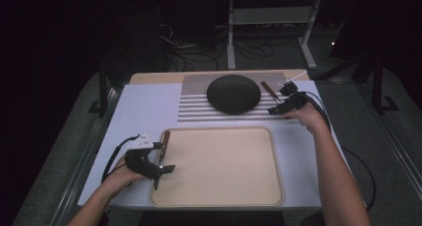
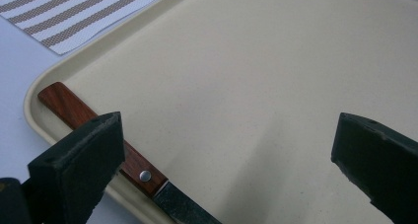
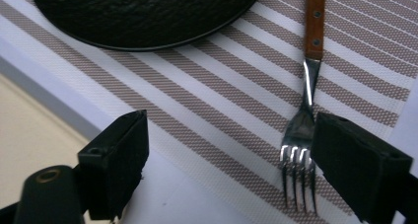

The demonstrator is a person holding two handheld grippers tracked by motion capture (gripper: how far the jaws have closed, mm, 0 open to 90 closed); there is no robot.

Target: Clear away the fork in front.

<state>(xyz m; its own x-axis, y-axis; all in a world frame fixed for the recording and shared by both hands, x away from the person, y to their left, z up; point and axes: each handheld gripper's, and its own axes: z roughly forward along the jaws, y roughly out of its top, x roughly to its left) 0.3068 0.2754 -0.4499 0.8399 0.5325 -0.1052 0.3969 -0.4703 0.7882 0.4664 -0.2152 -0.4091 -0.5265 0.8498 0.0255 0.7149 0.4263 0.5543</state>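
We see the left gripper (image 1: 166, 169) at the beige tray's (image 1: 219, 198) left edge, jaws wide apart, nothing clamped. A wooden-handled knife (image 2: 143, 177) lies on the tray rim just beside its left jaw. The right gripper (image 1: 278, 108) sits over the striped placemat (image 1: 194, 104), jaws apart, no grip. The fork (image 3: 303, 135) lies flat on the mat right of the black plate (image 1: 234, 93), tines close to the right jaw.
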